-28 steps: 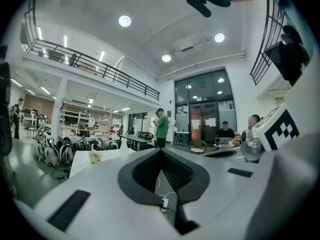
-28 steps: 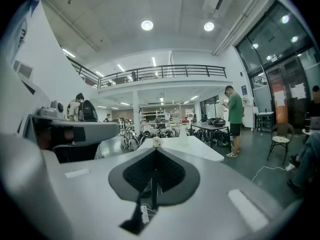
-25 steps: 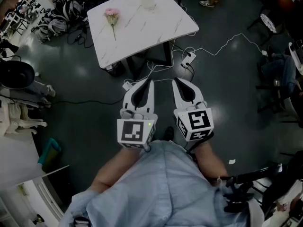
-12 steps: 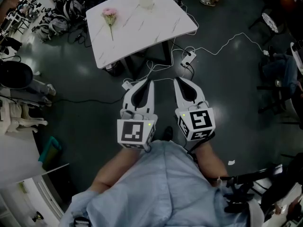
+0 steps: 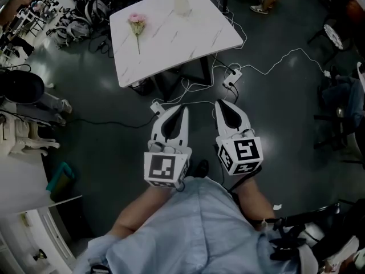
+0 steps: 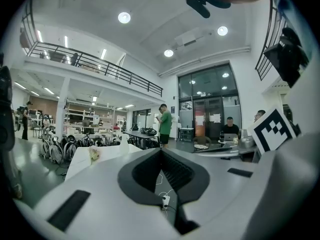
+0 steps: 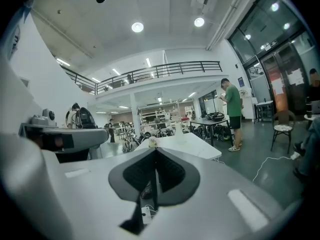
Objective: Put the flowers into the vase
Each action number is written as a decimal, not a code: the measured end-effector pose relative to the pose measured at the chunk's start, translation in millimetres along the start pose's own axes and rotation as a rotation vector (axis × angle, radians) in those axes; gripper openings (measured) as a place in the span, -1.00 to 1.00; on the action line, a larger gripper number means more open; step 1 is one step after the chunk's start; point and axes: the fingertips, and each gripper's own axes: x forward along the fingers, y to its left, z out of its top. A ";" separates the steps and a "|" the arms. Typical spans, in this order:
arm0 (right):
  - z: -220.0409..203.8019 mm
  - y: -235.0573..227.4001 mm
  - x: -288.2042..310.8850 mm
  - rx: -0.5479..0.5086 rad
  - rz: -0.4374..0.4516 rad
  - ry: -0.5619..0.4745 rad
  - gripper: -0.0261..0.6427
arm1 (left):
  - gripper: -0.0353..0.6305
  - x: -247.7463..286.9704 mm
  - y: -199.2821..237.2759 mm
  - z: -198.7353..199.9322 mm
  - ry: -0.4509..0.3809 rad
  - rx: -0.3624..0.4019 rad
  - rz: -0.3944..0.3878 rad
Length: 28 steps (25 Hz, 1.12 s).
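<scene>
A single pink flower (image 5: 136, 24) with a green stem lies on the left part of the white marble table (image 5: 188, 36). A pale translucent vase (image 5: 181, 1) stands upright at the table's far edge. Both grippers hang side by side over the dark floor, well short of the table and pointing toward it. My left gripper (image 5: 183, 107) is shut and holds nothing. My right gripper (image 5: 218, 101) is also shut and empty. In the left gripper view the flower (image 6: 93, 154) and vase (image 6: 123, 145) show far off, beyond the closed tips (image 6: 161, 150).
A white power strip (image 5: 230, 79) and loose white cables lie on the floor between me and the table. A heap of dark gear (image 5: 85, 13) sits beyond the table's left side. Chairs (image 5: 342, 113) stand at the right. A person in green (image 7: 231, 111) stands farther back.
The table sits a little lower and nearer in the head view. Both grippers have drifted forward toward it, still shut and side by side.
</scene>
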 end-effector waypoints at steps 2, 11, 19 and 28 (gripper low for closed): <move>-0.6 -1.1 11.9 0.001 0.003 0.006 -0.92 | -0.88 7.3 9.3 -0.6 0.001 -0.003 0.010; 12.8 -16.4 112.9 -0.015 0.029 0.016 -0.92 | -0.88 83.9 80.7 4.5 -0.024 -0.031 0.026; 47.0 -14.4 216.8 -0.023 0.051 0.020 -0.92 | -0.88 146.2 162.6 25.5 -0.028 -0.053 0.049; 69.7 -32.1 267.0 -0.051 0.021 0.022 -0.92 | -0.88 192.9 191.4 26.1 -0.014 -0.080 0.022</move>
